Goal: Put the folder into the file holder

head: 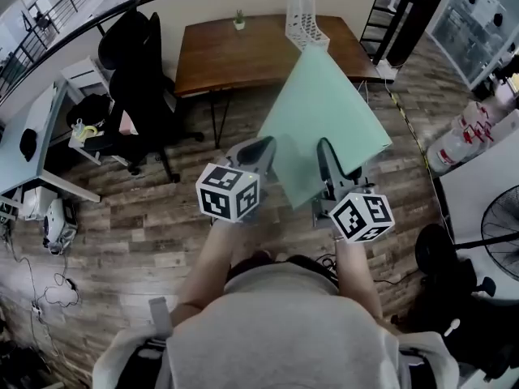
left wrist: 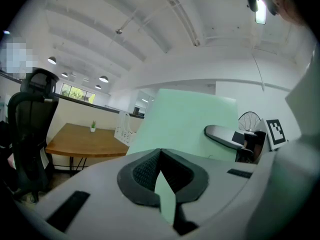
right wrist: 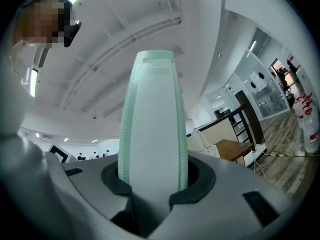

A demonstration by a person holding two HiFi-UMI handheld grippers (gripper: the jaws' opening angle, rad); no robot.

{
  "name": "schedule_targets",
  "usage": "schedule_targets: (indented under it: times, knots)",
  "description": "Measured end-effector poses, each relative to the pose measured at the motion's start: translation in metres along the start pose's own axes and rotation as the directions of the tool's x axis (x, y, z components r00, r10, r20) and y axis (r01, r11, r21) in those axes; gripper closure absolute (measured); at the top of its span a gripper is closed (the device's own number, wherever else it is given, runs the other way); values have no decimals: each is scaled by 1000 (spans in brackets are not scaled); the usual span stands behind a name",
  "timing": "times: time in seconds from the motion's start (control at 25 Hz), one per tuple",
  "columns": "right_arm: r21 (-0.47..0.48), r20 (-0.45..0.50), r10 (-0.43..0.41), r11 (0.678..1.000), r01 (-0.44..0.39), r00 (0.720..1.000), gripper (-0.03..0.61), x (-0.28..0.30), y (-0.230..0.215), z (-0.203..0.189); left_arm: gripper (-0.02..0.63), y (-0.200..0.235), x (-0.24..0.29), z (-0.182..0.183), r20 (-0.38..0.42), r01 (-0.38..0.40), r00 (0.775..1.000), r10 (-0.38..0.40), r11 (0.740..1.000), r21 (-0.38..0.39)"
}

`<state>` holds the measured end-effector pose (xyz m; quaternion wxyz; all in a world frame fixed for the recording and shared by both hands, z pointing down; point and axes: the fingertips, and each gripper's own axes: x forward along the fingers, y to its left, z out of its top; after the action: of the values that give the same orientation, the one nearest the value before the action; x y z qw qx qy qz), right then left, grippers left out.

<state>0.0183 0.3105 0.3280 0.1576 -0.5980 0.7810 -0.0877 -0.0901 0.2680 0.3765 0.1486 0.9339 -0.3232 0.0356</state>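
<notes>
I hold a pale green folder (head: 324, 120) in the air between both grippers, over the wooden floor in front of the brown table (head: 235, 55). My left gripper (head: 261, 148) is shut on the folder's thin left edge (left wrist: 165, 194). The right gripper (head: 328, 154) is clamped on its thicker ribbed spine (right wrist: 152, 124), which rises upright between the jaws (right wrist: 152, 184). A white perforated file holder (head: 304, 21) stands on the table's far right corner, beyond the folder's top corner. It also shows as the file holder (left wrist: 124, 129) in the left gripper view.
A black office chair (head: 142, 87) stands left of the table, and a small potted plant (head: 239, 19) sits at its back edge. A white desk (head: 32, 136) lies far left. On the right are a black rack (head: 397, 23), red-and-white canisters (head: 466, 136) and a fan (head: 503, 225).
</notes>
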Motion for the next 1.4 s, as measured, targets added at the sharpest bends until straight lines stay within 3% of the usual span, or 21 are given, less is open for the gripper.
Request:
schedule_targets:
  times: [0.92, 1.16, 1.4]
  knots:
    - [23, -22, -32, 999, 33, 999, 405, 13, -7, -20, 601, 14, 8, -22, -29, 58, 998, -59, 997, -43]
    - [40, -3, -22, 999, 22, 1000, 405, 45, -33, -17, 601, 38, 36, -16, -34, 37, 999, -39, 998, -45]
    - [46, 32, 28, 999, -30, 999, 405, 109, -64, 0, 601, 77, 71, 14, 5, -21, 1000, 21, 999, -35]
